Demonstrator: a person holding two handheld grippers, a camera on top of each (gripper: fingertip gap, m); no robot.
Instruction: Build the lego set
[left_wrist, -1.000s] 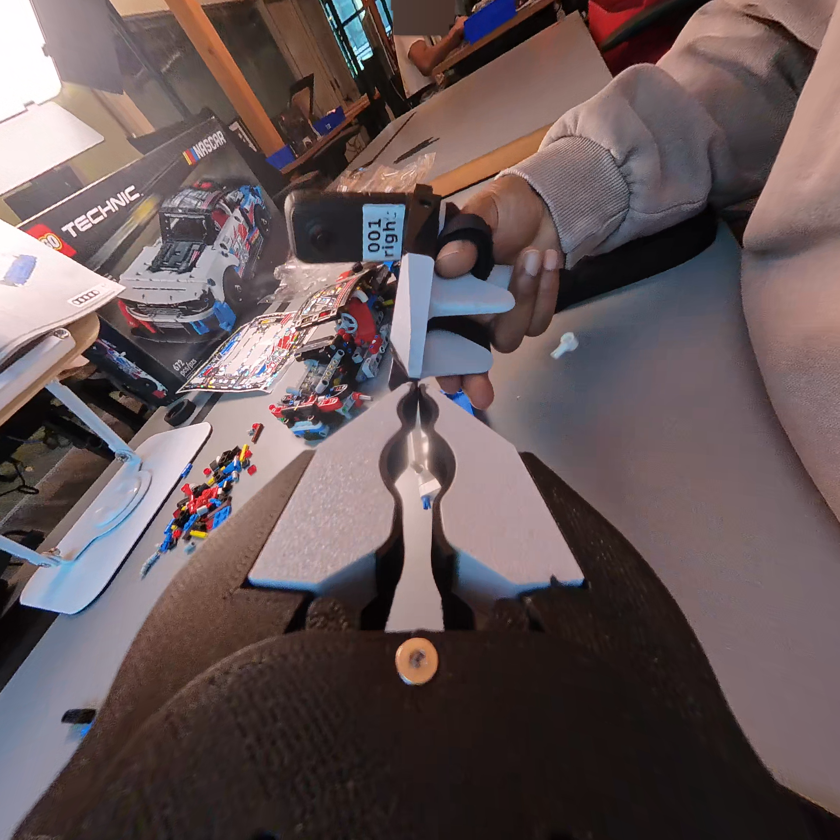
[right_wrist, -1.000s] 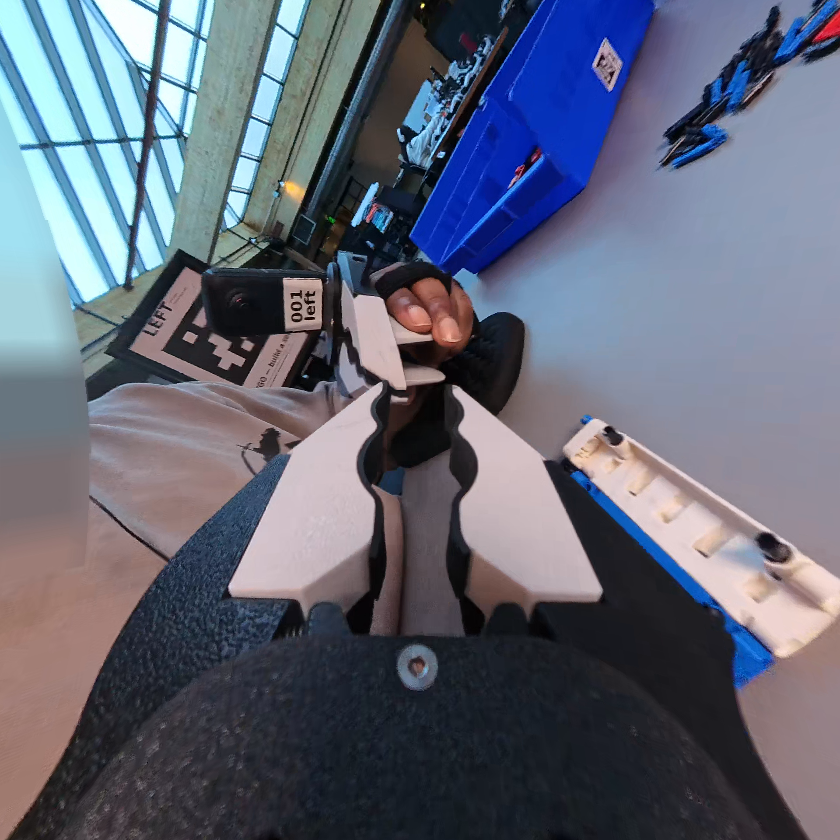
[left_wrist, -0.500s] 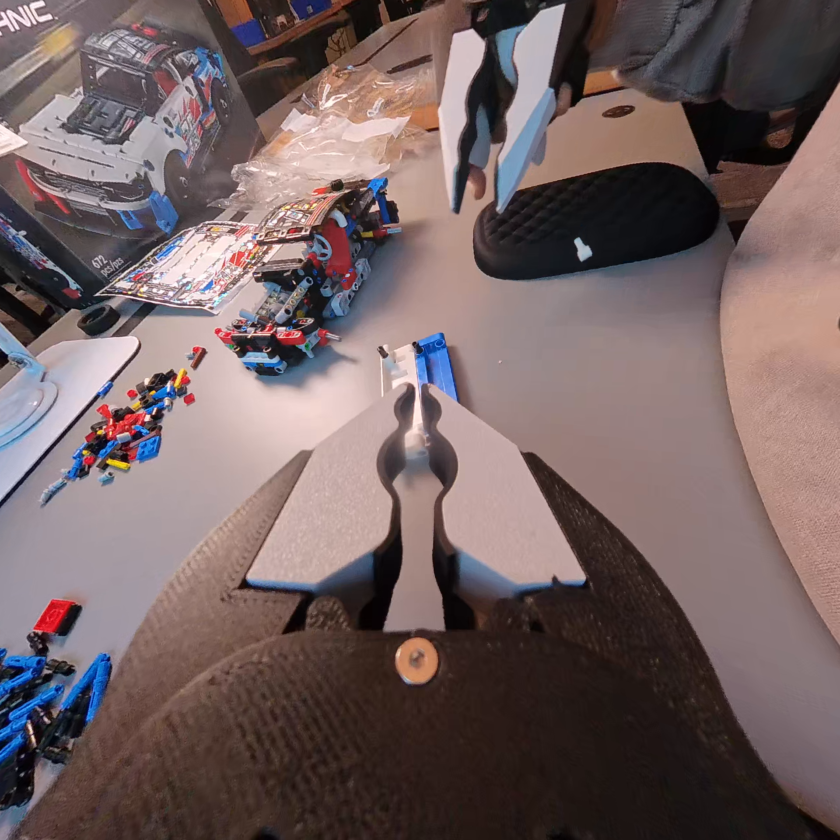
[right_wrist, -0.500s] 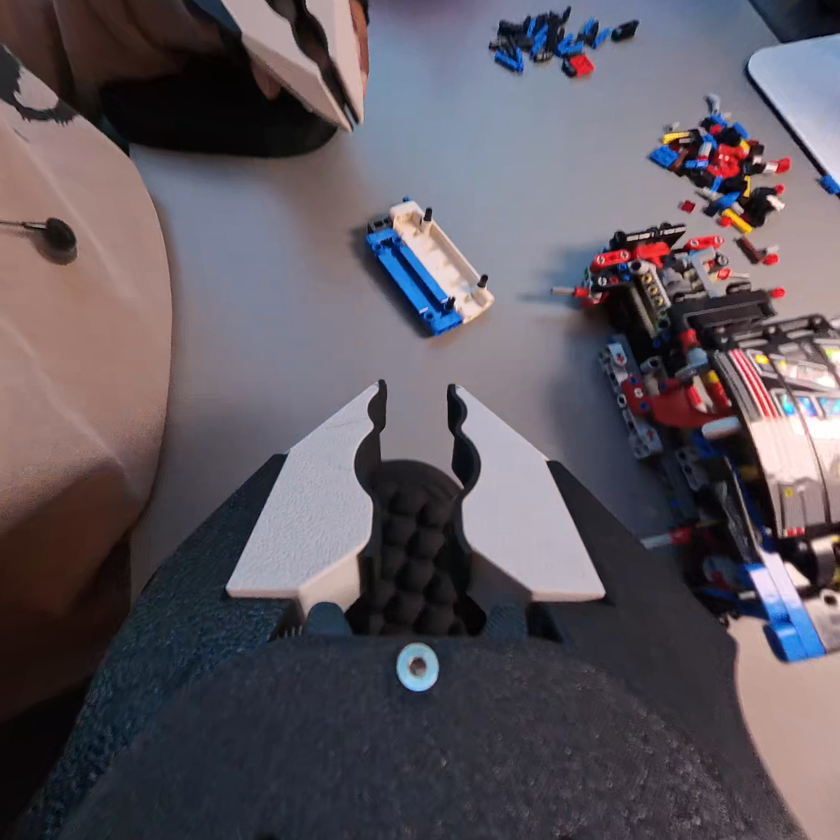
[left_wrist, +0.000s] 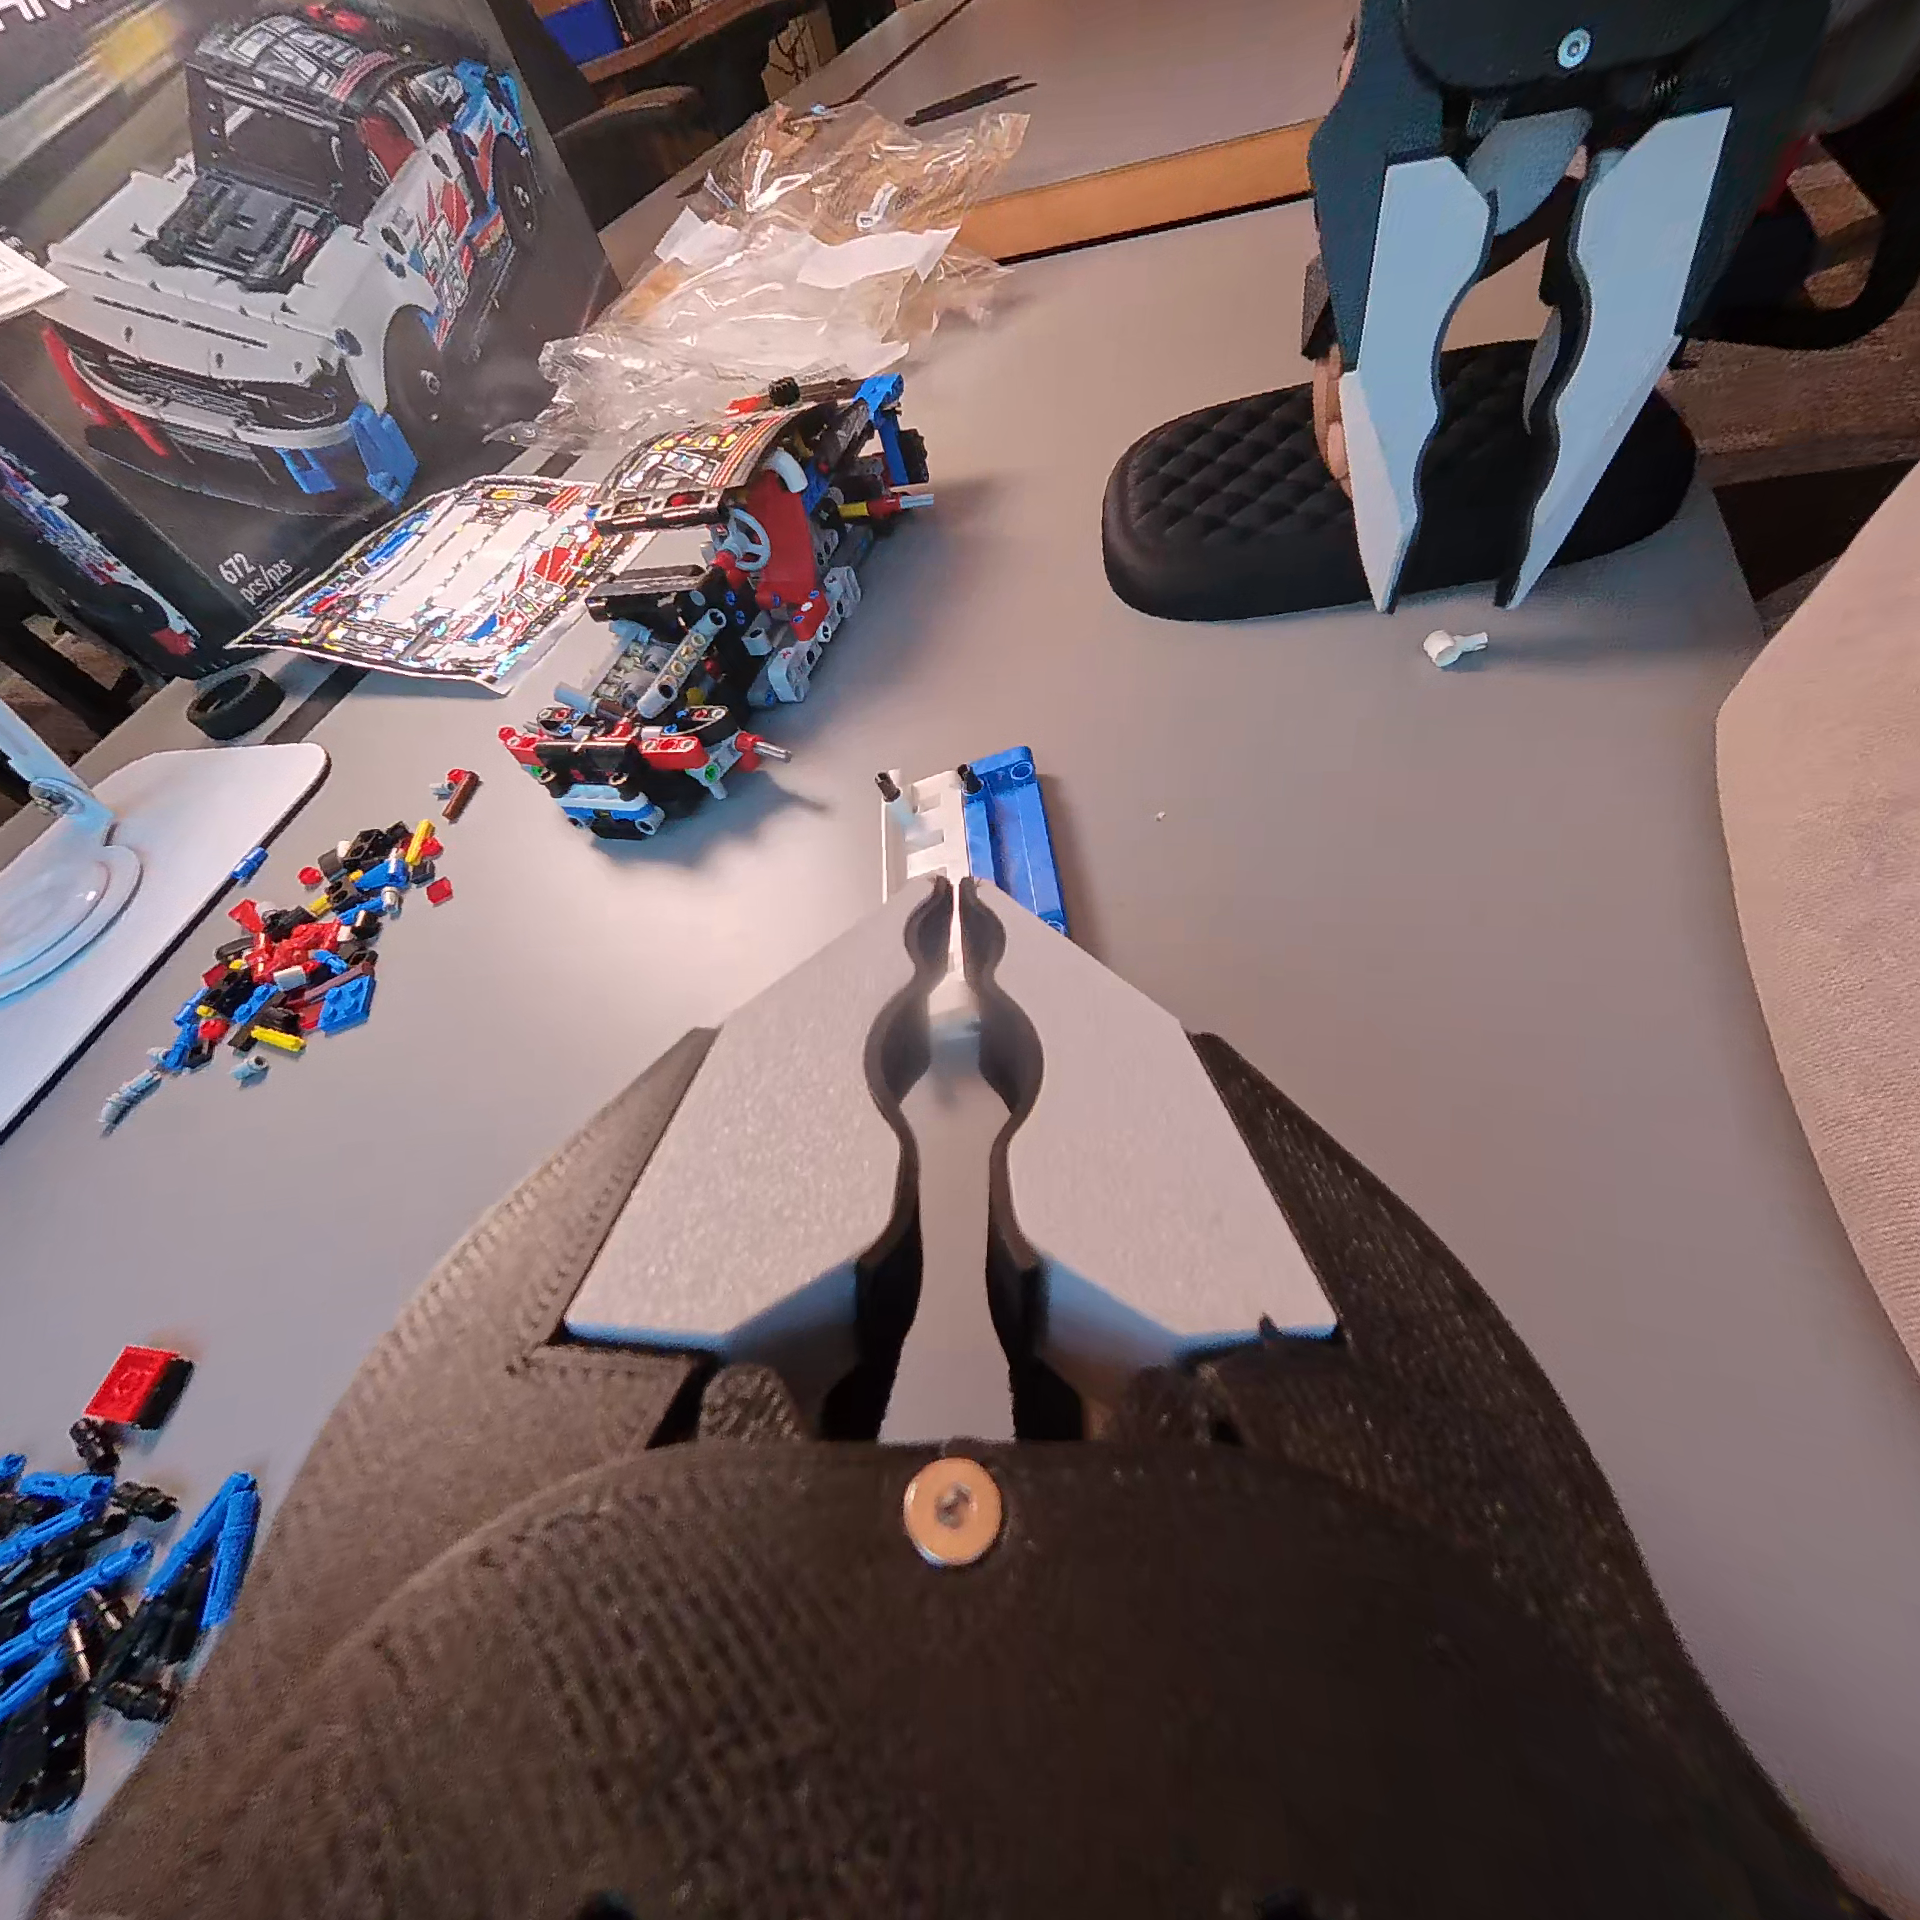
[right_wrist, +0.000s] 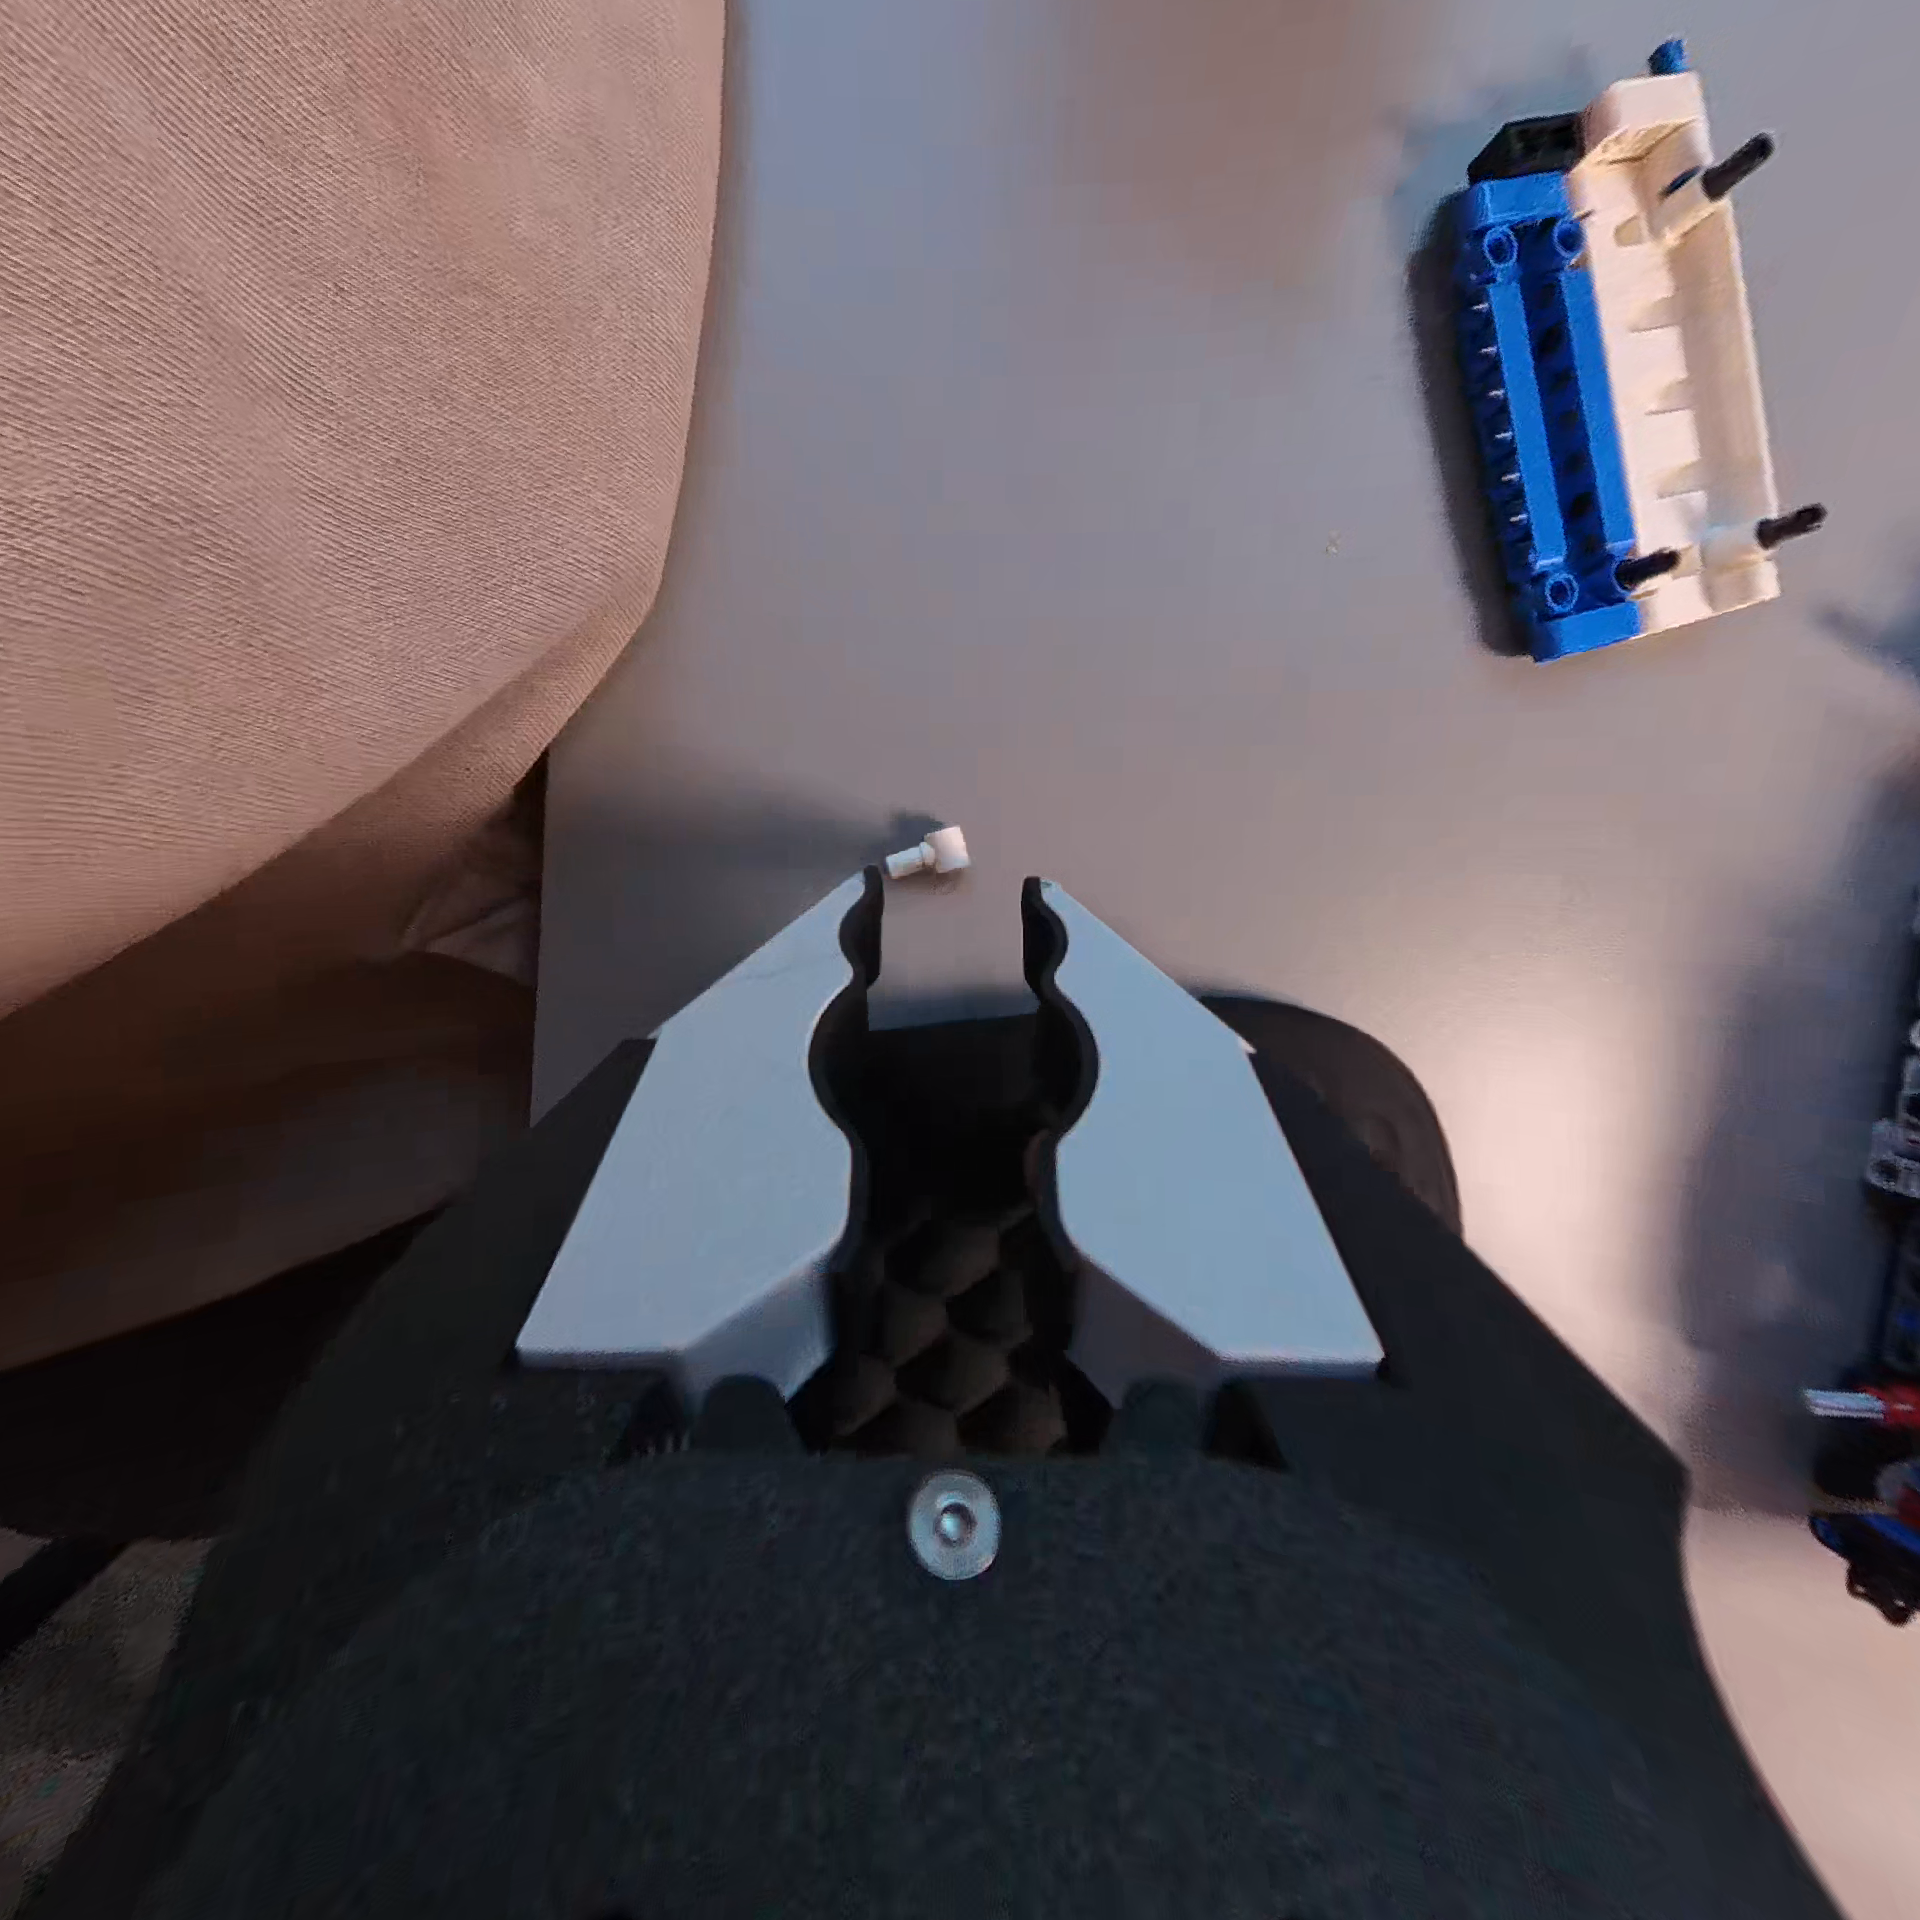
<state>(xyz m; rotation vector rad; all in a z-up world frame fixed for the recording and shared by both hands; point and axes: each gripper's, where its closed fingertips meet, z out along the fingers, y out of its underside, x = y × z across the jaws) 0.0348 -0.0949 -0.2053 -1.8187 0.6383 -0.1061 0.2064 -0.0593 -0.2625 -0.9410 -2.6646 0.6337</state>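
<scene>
A blue and white panel assembly (left_wrist: 1003, 831) lies on the grey table (left_wrist: 1299, 935); it also shows in the right wrist view (right_wrist: 1600, 364). My left gripper (left_wrist: 956, 894) hovers over its near end, shut, with a small white piece (left_wrist: 951, 1003) showing between the fingers. My right gripper (right_wrist: 951, 883) is open and empty and points down at the table. A small white pin (right_wrist: 928, 854) lies just past its tips, nearer the left finger. The left wrist view shows that gripper (left_wrist: 1449, 603) right above the pin (left_wrist: 1455, 646).
A partly built car (left_wrist: 727, 582), a sticker sheet (left_wrist: 416, 582), the set's box (left_wrist: 260, 260) and plastic bags (left_wrist: 790, 239) are at the back left. Loose parts (left_wrist: 301, 956) lie left, blue parts (left_wrist: 83, 1590) near left. A black padded rest (left_wrist: 1247, 499) lies beside the right gripper. The grippers' ends are close to 20 centimeters from one another.
Both grippers have swung away from facing each other, down toward the table. The right gripper has dropped over the white pin. The left gripper stays shut.
</scene>
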